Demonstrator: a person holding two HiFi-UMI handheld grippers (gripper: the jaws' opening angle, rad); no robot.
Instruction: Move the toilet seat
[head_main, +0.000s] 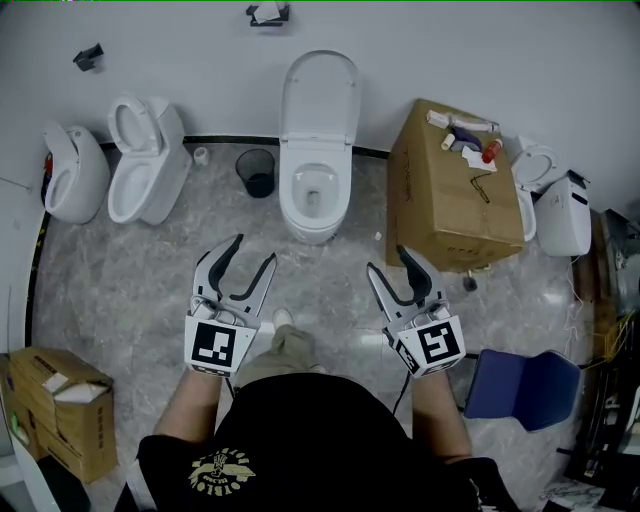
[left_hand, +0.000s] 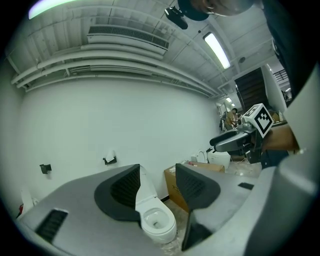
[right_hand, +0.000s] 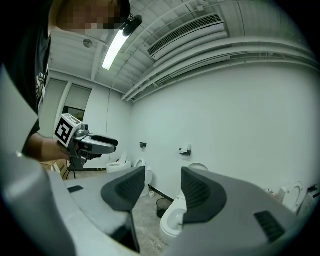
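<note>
The left tool (head_main: 255, 250) and right tool (head_main: 388, 260) were open and empty, pointing at the toilet (head_main: 292, 205), ready to reach its raised seat (head_main: 320, 100).

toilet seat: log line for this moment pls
phase: pre-contact | left hand-held gripper: open, empty | right hand-held gripper: open, empty | toilet lid: up, untouched

This looks like a test room or store room, not a home bathroom. Several toilets (head_main: 318, 190) stand in a row along one white wall (head_main: 200, 60). Big cardboard boxes (head_main: 450, 190) sit on the stone floor (head_main: 120, 290). Bare pipes (left_hand: 100, 62) run under the ceiling (left_hand: 125, 20).
</note>
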